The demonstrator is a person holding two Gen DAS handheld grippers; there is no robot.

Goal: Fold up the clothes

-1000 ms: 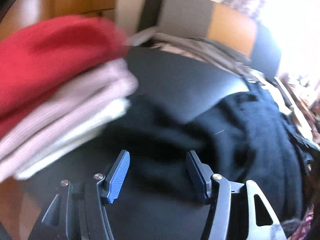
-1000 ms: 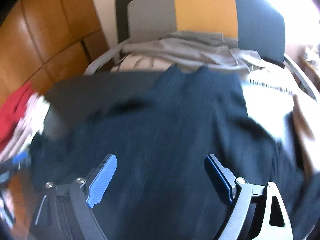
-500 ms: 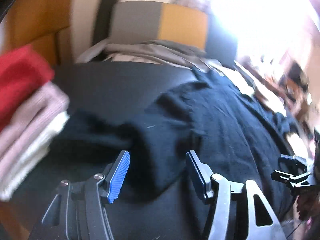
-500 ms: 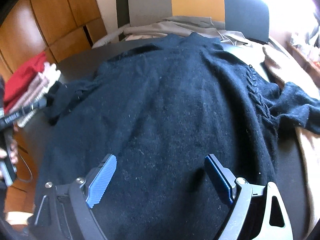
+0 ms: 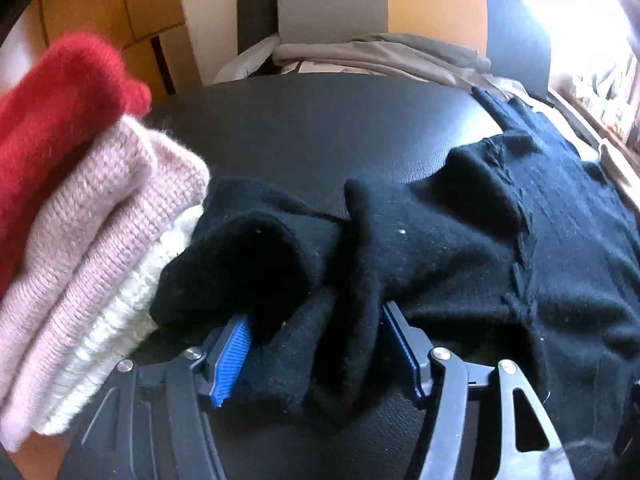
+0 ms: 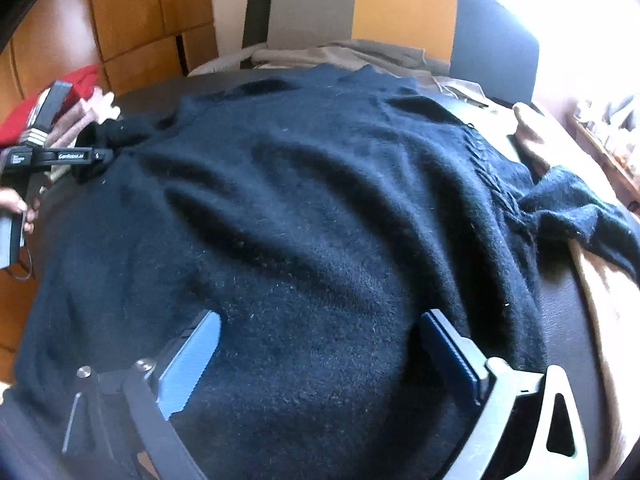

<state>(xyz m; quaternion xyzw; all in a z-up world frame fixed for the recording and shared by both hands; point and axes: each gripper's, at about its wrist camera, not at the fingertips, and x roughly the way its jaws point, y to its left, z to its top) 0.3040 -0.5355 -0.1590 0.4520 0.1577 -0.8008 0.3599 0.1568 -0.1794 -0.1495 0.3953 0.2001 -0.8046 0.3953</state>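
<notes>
Black knit fills the left wrist view: the sweater's sleeve (image 5: 288, 276) lies bunched at centre, just beside the folded stack (image 5: 80, 216) of red, pink and cream knits at the left edge. The left hand-held gripper (image 5: 316, 344) has come down onto this sleeve; its jaws are opening, cloth between them but not yet pinched. A second ago that spot was mostly bare worktop (image 5: 320, 128).

In the right wrist view the black sweater (image 6: 320, 200) now lies spread flat across the worktop, its other sleeve trailing to the right edge. The right hand-held gripper (image 6: 320, 356) hovers over the hem, its jaws opening too, holding nothing. Spreading looks finished; sleeve folding probably comes next.
</notes>
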